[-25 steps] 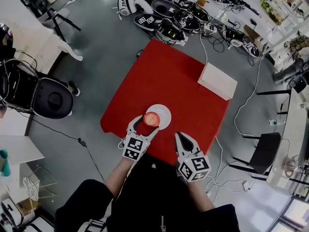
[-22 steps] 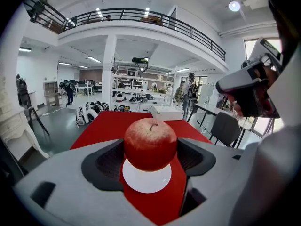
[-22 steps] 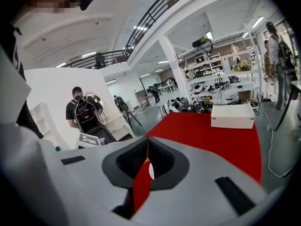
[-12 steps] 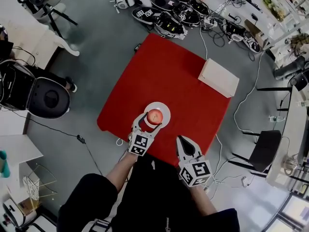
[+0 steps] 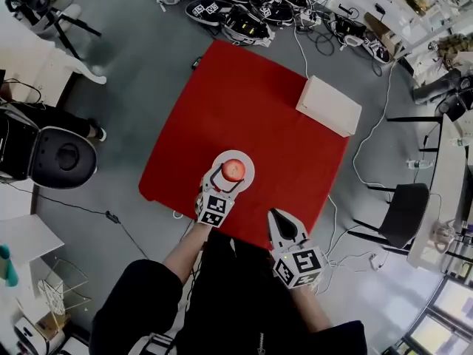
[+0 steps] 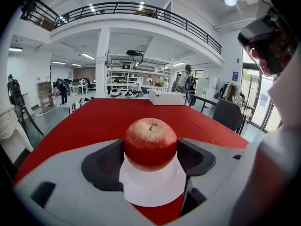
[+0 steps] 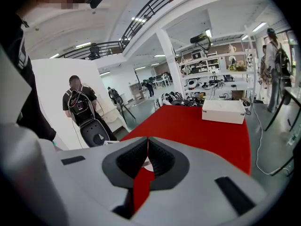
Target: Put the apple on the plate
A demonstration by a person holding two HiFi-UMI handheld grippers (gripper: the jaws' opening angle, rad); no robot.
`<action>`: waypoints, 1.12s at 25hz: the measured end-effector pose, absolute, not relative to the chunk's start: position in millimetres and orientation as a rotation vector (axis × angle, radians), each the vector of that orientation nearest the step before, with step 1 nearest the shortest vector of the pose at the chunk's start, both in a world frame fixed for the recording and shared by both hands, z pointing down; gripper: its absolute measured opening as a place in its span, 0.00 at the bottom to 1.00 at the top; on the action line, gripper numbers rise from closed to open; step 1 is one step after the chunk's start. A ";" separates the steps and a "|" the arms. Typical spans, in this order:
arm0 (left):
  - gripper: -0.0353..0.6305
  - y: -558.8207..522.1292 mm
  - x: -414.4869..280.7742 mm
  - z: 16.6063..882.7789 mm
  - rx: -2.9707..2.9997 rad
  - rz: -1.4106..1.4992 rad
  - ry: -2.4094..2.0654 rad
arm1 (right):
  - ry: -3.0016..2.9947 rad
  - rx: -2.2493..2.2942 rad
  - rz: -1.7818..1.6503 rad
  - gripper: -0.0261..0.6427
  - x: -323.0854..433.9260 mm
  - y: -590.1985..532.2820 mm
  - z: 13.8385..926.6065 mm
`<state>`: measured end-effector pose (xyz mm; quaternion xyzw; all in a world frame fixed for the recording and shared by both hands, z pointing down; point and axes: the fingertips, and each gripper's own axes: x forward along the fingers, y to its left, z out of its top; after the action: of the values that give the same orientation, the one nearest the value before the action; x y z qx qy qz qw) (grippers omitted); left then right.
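Note:
A red apple (image 5: 233, 169) sits at the centre of the white plate (image 5: 249, 164) near the front edge of the red table (image 5: 251, 102). My left gripper (image 5: 231, 174) is shut on the apple, one jaw on each side. In the left gripper view the apple (image 6: 150, 142) touches both dark pads (image 6: 106, 161), with the plate (image 6: 153, 187) right under it; whether it rests on the plate I cannot tell. My right gripper (image 5: 276, 214) is shut and empty at the table's front edge, right of the plate; its jaws (image 7: 147, 142) meet tip to tip.
A white box (image 5: 329, 106) lies at the table's far right edge. Helmets, cables and gear (image 5: 244, 13) are piled on the floor beyond the table. A dark chair (image 5: 405, 217) stands to the right and a black case (image 5: 63, 157) to the left.
My left gripper has carried the apple forward and right, from the plate's near left rim to its centre. The right gripper has stayed at the front edge.

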<state>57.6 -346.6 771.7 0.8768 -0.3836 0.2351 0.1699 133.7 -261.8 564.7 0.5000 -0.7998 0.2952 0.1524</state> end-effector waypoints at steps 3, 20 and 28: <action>0.59 -351.9 61.5 781.0 2.487 0.690 -1.078 | -2.275 1.447 0.850 0.06 138.5 -259.4 566.7; 0.59 -337.4 63.2 795.1 2.461 0.743 -1.006 | -2.267 1.488 0.887 0.06 134.1 -247.1 564.5; 0.61 -335.6 60.6 793.5 2.462 0.765 -1.021 | -2.265 1.522 0.892 0.06 139.6 -237.6 564.1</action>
<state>60.6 -335.6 793.5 0.8728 -0.3621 0.2714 0.1831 139.6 -237.6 564.1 0.5252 -0.7818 0.3078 0.1352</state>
